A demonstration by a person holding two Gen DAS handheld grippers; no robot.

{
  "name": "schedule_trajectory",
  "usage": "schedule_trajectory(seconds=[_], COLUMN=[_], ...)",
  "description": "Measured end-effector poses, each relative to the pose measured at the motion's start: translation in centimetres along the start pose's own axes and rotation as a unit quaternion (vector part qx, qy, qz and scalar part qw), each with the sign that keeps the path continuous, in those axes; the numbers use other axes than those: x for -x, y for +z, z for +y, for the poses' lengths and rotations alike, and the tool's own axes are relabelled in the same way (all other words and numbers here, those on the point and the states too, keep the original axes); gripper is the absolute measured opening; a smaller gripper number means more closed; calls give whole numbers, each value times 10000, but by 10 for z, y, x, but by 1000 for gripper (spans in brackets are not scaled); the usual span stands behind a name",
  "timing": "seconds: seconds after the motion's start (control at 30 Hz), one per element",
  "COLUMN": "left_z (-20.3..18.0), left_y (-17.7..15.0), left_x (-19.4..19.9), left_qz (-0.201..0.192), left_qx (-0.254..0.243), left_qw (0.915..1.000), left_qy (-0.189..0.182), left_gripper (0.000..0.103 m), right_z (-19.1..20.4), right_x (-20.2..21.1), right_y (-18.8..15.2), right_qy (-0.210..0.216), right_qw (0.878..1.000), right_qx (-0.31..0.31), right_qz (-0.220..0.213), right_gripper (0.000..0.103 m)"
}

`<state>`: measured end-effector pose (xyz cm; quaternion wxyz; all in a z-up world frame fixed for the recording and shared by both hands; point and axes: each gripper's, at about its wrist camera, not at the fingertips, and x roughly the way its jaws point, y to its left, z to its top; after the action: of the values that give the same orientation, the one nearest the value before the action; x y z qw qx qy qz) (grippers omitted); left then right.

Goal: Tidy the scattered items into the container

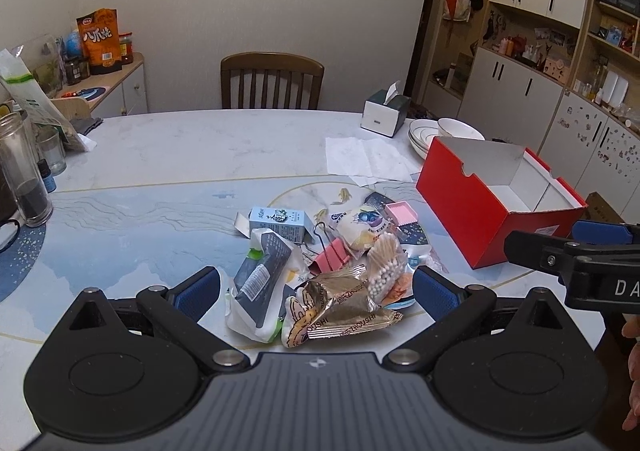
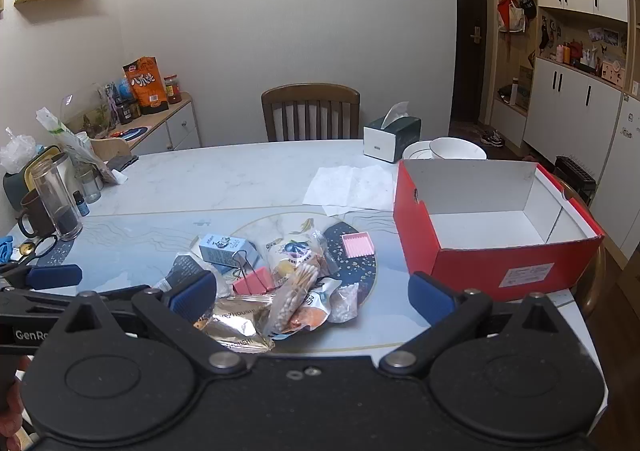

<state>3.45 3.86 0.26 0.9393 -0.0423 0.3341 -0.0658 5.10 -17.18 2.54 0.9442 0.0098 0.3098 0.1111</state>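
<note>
A heap of small items lies on the table: a gold foil snack pack (image 1: 344, 305) (image 2: 240, 325), a bag of cotton swabs (image 1: 386, 265) (image 2: 294, 293), a pink binder clip (image 1: 332, 259) (image 2: 253, 280), a light blue carton (image 1: 278, 222) (image 2: 226, 249), a dark wipes pack (image 1: 262, 271) and a pink ridged tile (image 1: 401, 212) (image 2: 357, 244). The red box (image 1: 476, 211) (image 2: 480, 267) stands to the right with nothing in it. My left gripper (image 1: 316, 289) hovers open just before the heap. My right gripper (image 2: 312, 297) is open too, near the heap's right side.
A tissue box (image 1: 386, 111) (image 2: 392, 139), stacked bowls (image 1: 444, 131) (image 2: 444, 150) and paper sheets (image 1: 366, 161) (image 2: 352, 185) lie behind the box. Glass jars (image 1: 24, 175) (image 2: 56, 197), a mug (image 2: 34, 217) and scissors (image 2: 30, 253) crowd the left edge. A chair (image 1: 272, 81) stands at the far side.
</note>
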Motion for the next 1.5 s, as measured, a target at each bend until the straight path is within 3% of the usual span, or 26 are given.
schedule_trajectory(seconds=[0.1, 0.4, 0.97, 1.27, 1.5], left_z=[6, 11, 33, 47, 53], left_y=[2, 7, 5, 1, 1], left_x=[-3, -20, -89, -123, -140], left_qz=[25, 144, 372, 467, 553], left_qx=[126, 18, -481, -617, -717], left_qw=[9996, 9994, 9981, 9969, 9958], left_qy=[-238, -312, 87, 152, 108], left_gripper=[103, 103, 102, 102, 94], right_z=[3, 6, 11, 18, 19], right_x=[-3, -20, -95, -134, -153], right_y=[1, 5, -2, -8, -6], right_qy=[-75, -69, 243, 401, 415], right_qw=[10000, 9999, 9966, 9920, 9907], right_qx=[30, 84, 363, 532, 417], right_qz=[18, 54, 700, 1075, 1227], right_gripper=[102, 102, 99, 88, 82])
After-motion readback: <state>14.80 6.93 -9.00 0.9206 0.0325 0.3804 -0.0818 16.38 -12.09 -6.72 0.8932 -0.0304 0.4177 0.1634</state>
